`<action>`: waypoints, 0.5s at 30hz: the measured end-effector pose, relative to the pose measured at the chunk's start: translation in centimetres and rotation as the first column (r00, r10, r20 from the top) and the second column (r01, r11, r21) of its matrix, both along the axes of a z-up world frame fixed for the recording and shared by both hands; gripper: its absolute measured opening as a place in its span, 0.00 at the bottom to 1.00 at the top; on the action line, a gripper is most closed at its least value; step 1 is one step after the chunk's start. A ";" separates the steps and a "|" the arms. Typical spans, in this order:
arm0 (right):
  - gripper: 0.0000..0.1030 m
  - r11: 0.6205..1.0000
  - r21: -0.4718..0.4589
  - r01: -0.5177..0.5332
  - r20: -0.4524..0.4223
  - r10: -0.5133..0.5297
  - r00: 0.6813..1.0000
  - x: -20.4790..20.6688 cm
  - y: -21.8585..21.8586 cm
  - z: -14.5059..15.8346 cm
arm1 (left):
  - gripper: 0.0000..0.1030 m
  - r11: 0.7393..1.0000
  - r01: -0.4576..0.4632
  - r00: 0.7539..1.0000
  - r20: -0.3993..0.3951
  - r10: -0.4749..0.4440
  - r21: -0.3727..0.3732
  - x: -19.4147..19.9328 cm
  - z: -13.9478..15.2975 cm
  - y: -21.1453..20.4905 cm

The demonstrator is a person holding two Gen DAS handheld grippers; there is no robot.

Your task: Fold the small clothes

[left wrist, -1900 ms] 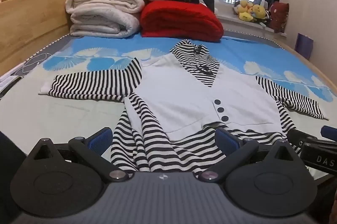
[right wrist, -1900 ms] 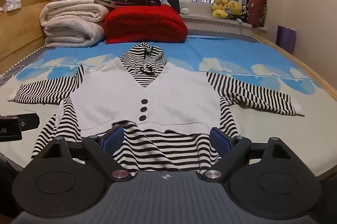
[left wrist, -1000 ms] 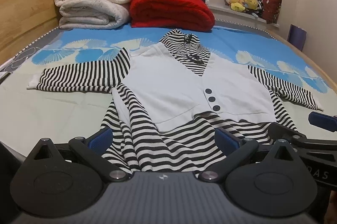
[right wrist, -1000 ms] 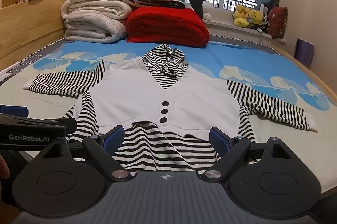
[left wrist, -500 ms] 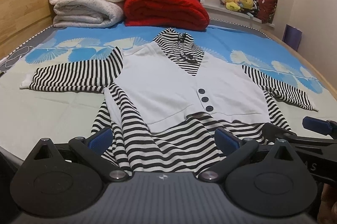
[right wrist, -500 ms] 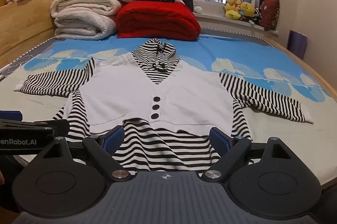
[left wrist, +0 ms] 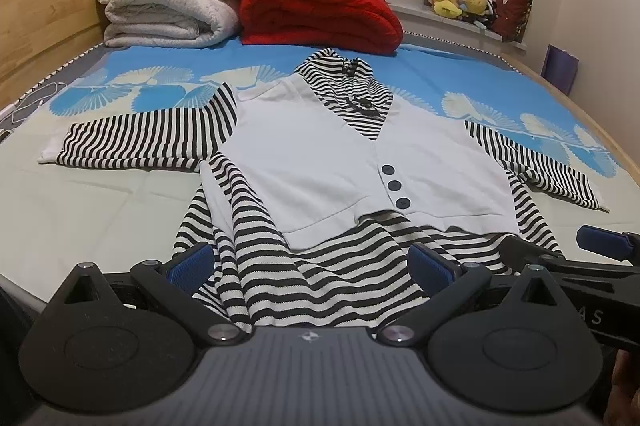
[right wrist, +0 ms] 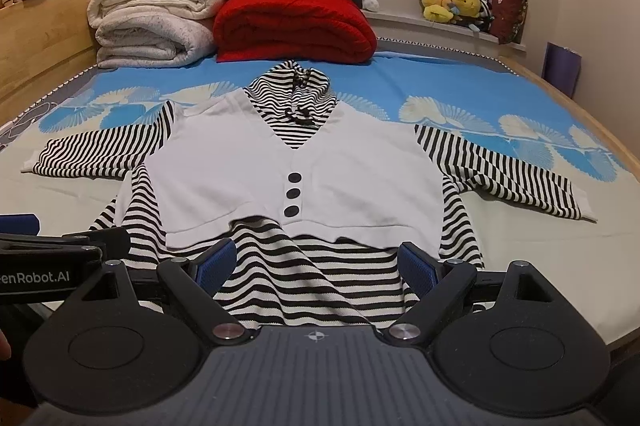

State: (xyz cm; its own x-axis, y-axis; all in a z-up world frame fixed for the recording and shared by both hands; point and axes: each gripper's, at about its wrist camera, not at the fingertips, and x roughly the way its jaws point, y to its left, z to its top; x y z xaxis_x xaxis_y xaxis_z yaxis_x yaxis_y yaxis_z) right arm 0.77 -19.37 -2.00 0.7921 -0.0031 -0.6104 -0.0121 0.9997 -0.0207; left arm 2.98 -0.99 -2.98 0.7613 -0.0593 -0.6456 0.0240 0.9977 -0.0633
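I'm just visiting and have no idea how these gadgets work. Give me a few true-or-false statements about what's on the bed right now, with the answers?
1. The striped top lies spread out with both sleeves out to the sides. True.
2. The white front panel has five buttons. False: three dark buttons show.
3. The left gripper is clamped on the hem. False: it is open, holding nothing.
4. A red blanket sits folded behind the top. True.
5. The right gripper is open. True.
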 end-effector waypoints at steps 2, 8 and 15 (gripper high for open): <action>0.86 1.000 -0.001 -0.001 0.000 0.001 1.000 0.0 0.0 0.0 | 1.00 1.000 0.000 1.000 0.001 0.000 0.001 0.0 0.0 0.0; 0.86 1.000 -0.002 -0.001 -0.002 0.001 1.000 0.0 0.1 0.0 | 1.00 1.000 0.000 1.000 0.000 0.000 0.002 0.0 -0.1 0.0; 0.86 1.000 -0.011 -0.001 -0.002 0.000 1.000 0.1 0.2 -0.1 | 1.00 1.000 0.001 1.000 0.000 -0.001 0.002 0.1 -0.2 0.0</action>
State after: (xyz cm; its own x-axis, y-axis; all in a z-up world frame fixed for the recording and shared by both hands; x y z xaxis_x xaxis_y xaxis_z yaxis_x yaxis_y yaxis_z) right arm 0.90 -19.17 -2.08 0.7908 -0.0093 -0.6120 -0.0126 0.9994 -0.0316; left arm 3.08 -1.00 -3.20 0.7615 -0.0588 -0.6454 0.0252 0.9978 -0.0612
